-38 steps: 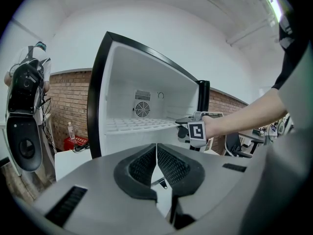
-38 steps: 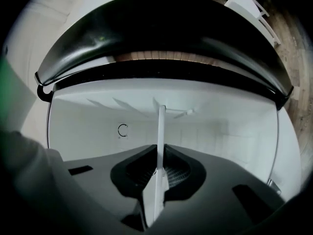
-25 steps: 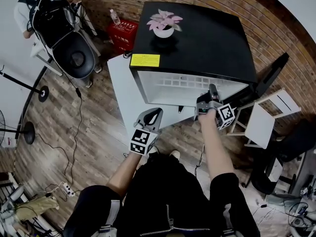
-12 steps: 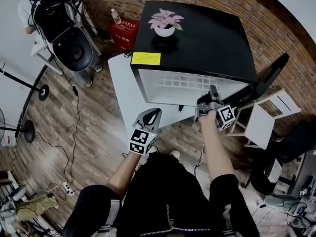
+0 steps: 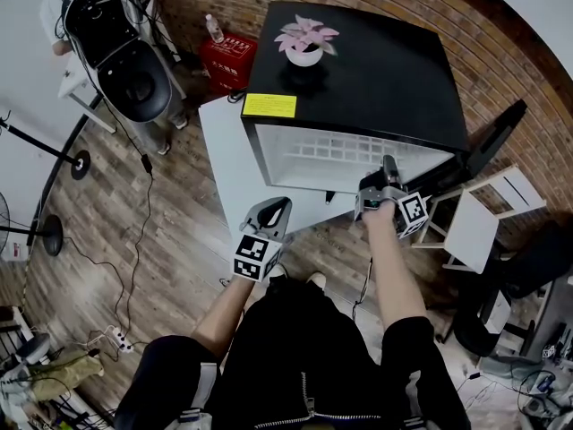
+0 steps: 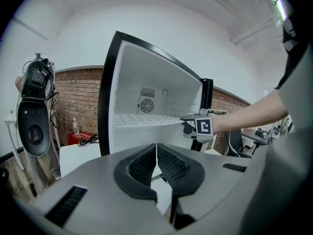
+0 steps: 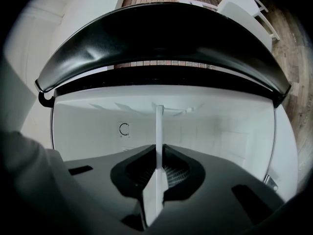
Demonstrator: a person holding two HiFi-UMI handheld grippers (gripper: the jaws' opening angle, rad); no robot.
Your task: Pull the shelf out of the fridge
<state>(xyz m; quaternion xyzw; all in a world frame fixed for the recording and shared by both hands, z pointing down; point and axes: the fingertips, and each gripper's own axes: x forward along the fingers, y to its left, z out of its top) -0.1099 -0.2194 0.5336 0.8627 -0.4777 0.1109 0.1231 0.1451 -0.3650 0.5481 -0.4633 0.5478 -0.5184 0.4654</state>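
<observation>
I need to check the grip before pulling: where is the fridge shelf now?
Head view, centre: the shelf lies inside the open fridge, its front edge clamped right of the middle by the right hand-held gripper.

Makeshift studio: brick wall (image 5: 510, 52), floor cables (image 5: 136, 256), equipment stands (image 5: 79, 165).

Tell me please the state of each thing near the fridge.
Fridge door, open.
Shelf, inside the fridge, front edge gripped.
Right tongs, shut on shelf, just closed further.
Left tongs, shut, empty.
Potted plant, upright on the fridge.
</observation>
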